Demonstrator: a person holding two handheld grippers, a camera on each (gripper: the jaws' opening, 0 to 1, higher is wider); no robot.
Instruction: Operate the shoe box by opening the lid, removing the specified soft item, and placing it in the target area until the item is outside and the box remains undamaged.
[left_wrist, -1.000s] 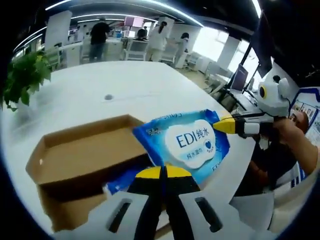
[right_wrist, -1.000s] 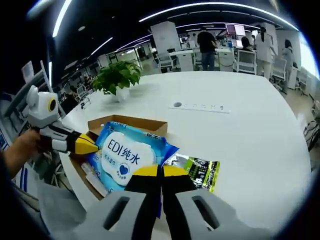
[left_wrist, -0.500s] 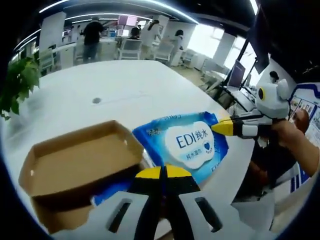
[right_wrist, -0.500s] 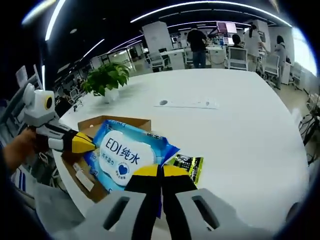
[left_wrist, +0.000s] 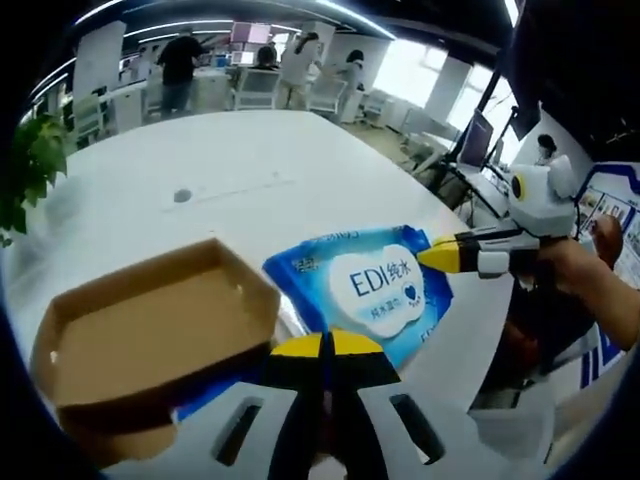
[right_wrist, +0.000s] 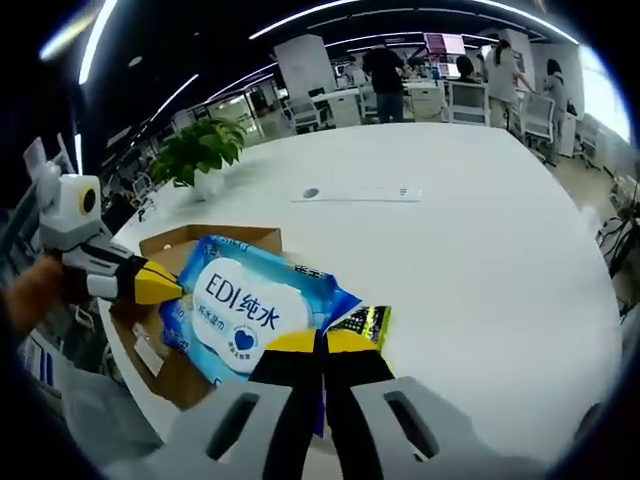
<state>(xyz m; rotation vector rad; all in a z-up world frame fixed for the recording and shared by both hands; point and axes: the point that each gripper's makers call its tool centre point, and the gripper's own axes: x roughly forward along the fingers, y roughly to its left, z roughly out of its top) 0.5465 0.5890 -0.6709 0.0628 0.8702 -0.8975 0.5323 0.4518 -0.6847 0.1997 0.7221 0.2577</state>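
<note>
Above the white counter (right_wrist: 480, 230) and beside the open shoe box (left_wrist: 150, 330), the blue wipes pack (left_wrist: 365, 290) hangs between both tools: left gripper (left_wrist: 325, 345) and right gripper (right_wrist: 320, 342) each pinch opposite ends, fingers closed, long axis spanning them.

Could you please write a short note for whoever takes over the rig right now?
Left hand-held gripper: shut on one edge of the blue wipes pack.
Right hand-held gripper: shut on the opposite edge of the same pack, so both hold it together.
The pack is held up over the open cardboard shoe box, partly past its side towards the white table.
A green-black packet lies on the table beside the box.
Done: lid open, pack lifted out.
Left: carry the pack clear of the box, set it on the table, release both grippers. The box looks undamaged.
</note>
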